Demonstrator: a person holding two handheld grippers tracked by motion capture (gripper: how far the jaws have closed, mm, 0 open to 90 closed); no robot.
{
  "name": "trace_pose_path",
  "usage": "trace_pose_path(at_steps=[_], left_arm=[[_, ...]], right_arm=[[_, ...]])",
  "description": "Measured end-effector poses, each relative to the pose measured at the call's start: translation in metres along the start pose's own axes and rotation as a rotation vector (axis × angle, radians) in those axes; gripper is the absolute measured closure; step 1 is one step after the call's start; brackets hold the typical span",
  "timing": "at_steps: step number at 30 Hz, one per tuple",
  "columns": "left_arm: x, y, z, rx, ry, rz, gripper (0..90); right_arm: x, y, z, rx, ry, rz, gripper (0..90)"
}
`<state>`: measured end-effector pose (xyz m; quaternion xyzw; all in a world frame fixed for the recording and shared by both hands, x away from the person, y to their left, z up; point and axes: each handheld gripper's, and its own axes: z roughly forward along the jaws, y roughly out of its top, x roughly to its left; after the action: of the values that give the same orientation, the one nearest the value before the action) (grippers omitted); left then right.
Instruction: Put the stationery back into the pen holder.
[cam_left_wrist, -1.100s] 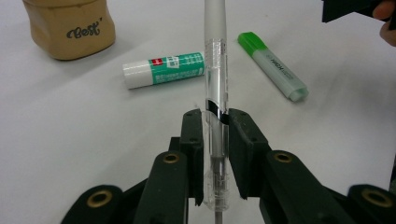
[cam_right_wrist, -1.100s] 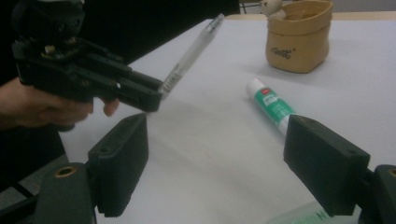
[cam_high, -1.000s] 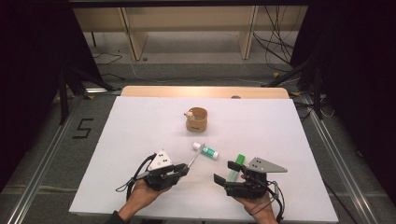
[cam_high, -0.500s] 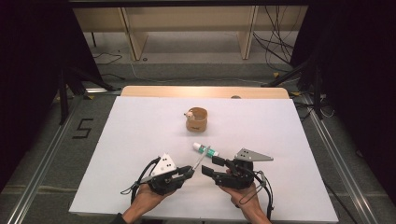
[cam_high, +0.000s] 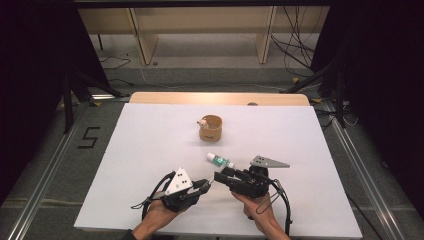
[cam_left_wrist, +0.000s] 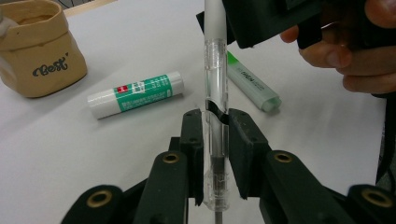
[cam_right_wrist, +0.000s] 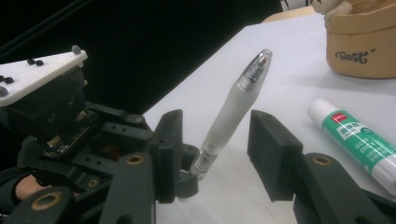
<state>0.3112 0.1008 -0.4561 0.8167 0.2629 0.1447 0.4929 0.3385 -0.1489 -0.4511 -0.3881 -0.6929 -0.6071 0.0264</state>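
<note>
Pen (cam_left_wrist: 215, 84) juts lengthwise out of the left gripper (cam_high: 204, 183) — clamped by its clear barrel — toward the right gripper (cam_right_wrist: 215, 149), whose half-open jaws have just been closing around it, not yet touching.

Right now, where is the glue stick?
In the high view, the glue stick lies on the white table, just beyond the right gripper and nearer than the tan pot.
</note>
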Motion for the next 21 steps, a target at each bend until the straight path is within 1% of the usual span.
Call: trace_pose_path(at_steps=[10, 16, 21], left_arm=[[-0.0019, 0.0001, 0.0004, -0.001, -0.006, 0.011, 76.2], [-0.0024, -0.0001, 0.0006, 0.000, -0.013, 0.011, 76.2], [-0.0028, 0.0000, 0.0005, -0.004, -0.014, 0.012, 76.2]], right_arm=[[-0.0030, -0.0001, 0.0035, -0.002, 0.019, 0.025, 65.8], [-0.0042, -0.0007, 0.0060, 0.005, 0.025, 0.036, 66.3], [-0.0060, -0.0009, 0.0064, 0.001, 0.032, 0.053, 70.1]])
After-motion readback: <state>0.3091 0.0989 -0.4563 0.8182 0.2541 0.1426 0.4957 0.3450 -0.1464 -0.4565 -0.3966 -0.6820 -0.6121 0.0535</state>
